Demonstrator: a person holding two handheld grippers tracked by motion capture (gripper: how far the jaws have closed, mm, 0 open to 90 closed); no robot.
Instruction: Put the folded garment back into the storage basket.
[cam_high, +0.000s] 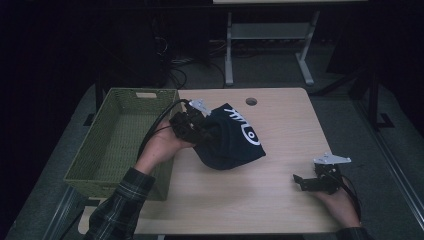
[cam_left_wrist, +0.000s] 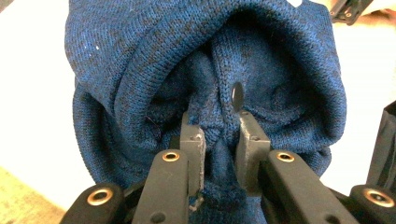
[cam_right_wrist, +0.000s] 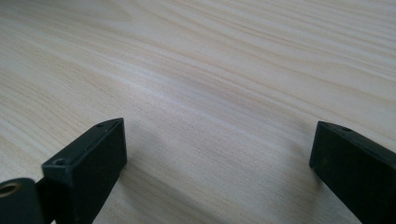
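**Inspector A:** Starting at the far left: noted a green woven basket (cam_high: 120, 137) at the table's left edge, nothing seen lying inside.

**Inspector B:** Confirmed. Next item rightward?

**Inspector A:** Left hand (cam_high: 162, 145) in a plaid sleeve (cam_high: 120, 205), reaching in just beside the basket's right wall. Carried the left gripper (cam_high: 192, 125), cable looping back over the basket rim.

**Inspector B:** State of that gripper?

**Inspector A:** Jaws drawn in close, pinching a fold of a dark blue knitted garment (cam_left_wrist: 210, 84). Fabric bunched between both pads (cam_left_wrist: 194, 149) in the left gripper view; a small dark button (cam_left_wrist: 237, 94) seen just above the pinch.

**Inspector B:** Position of the garment?

**Inspector A:** Bundled near the middle of the light wooden table (cam_high: 280, 130), right of the basket, white lettering facing up. Lifted or resting: could not tell.

**Inspector B:** And the right side?

**Inspector A:** Right gripper (cam_high: 302, 182) held low near the table's front right corner, well apart from the garment. Jaws spread wide, holding nothing; bare wood grain between them in the right gripper view.
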